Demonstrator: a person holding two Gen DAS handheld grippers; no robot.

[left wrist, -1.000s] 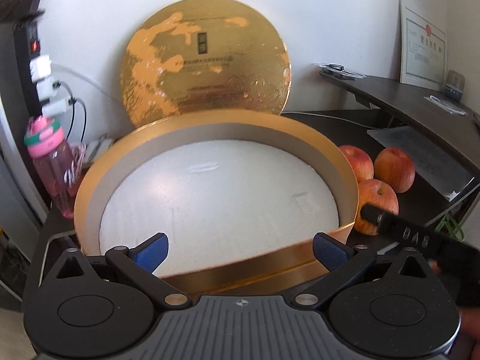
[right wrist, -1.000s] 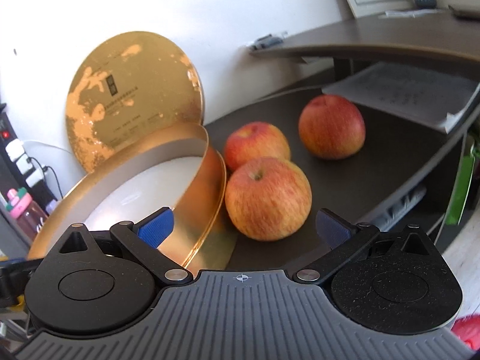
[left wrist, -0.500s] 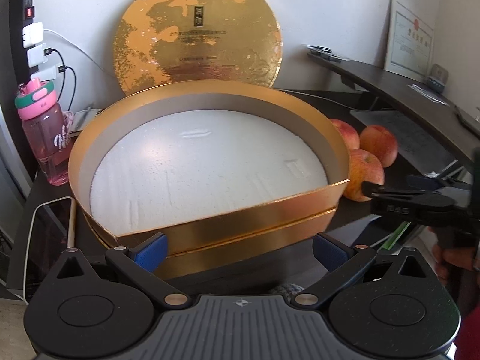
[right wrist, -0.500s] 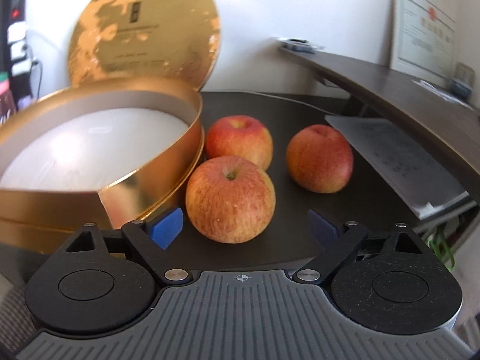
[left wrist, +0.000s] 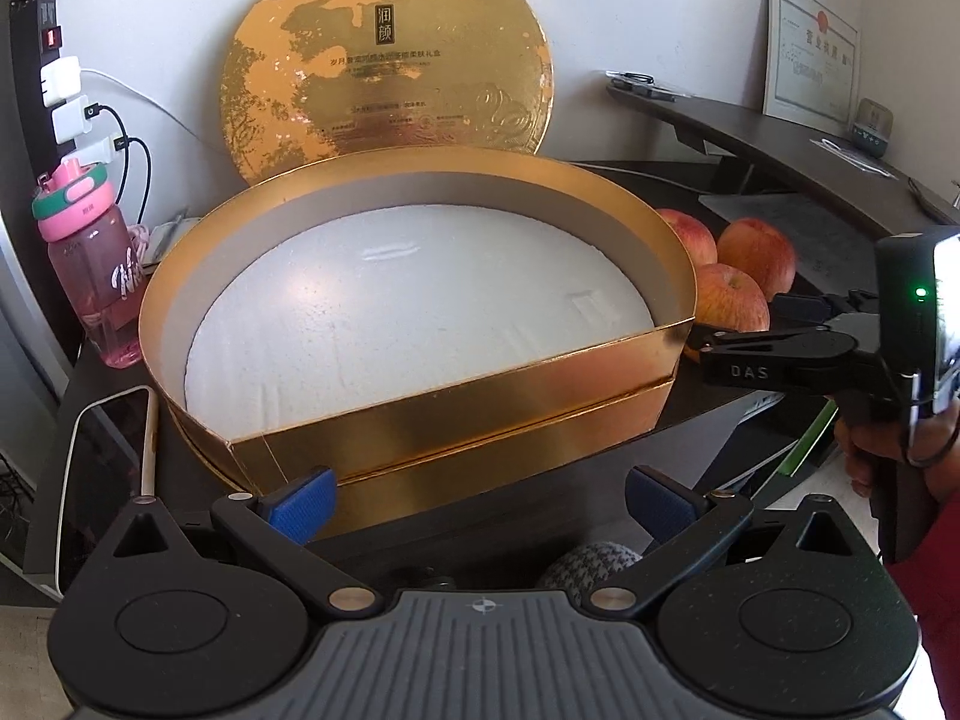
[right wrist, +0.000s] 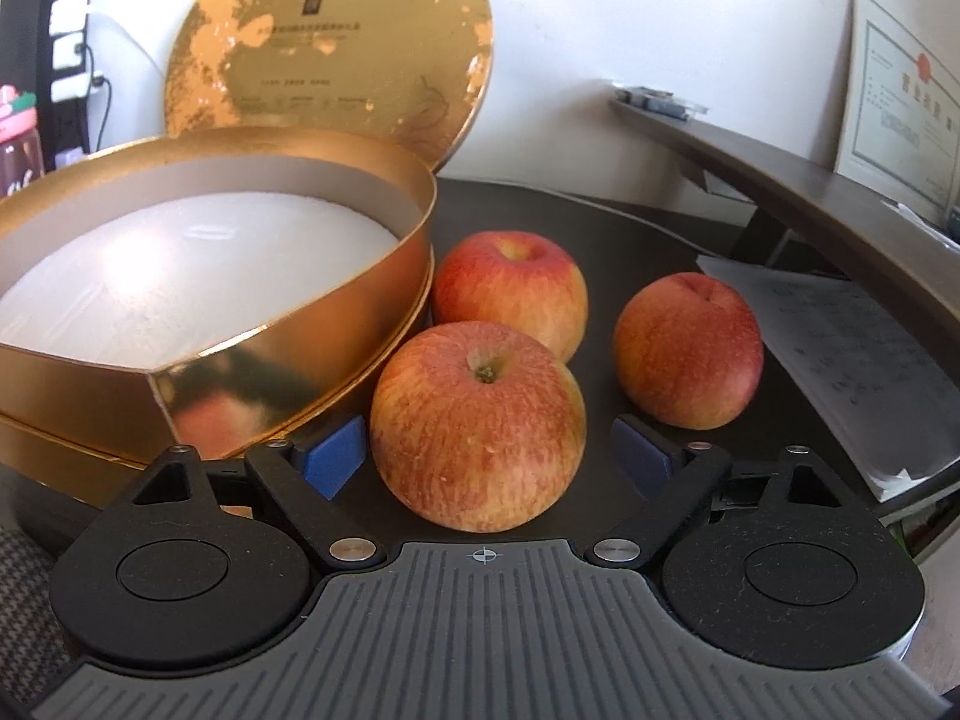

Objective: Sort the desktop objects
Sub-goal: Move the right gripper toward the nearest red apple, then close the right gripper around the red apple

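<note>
The nearest apple [right wrist: 477, 426] sits on the dark tabletop [right wrist: 606, 252], between the wide-open blue fingers of the right gripper [right wrist: 485, 457]. Two more apples lie at 12 and 2 o'clock from it. The gold box [left wrist: 456, 420] stands at 9 o'clock, its lid [left wrist: 387, 66] reading "WATER FEELING". The right gripper's side says "DAS". The left gripper [left wrist: 477, 501] is wide open, holding nothing.
</note>
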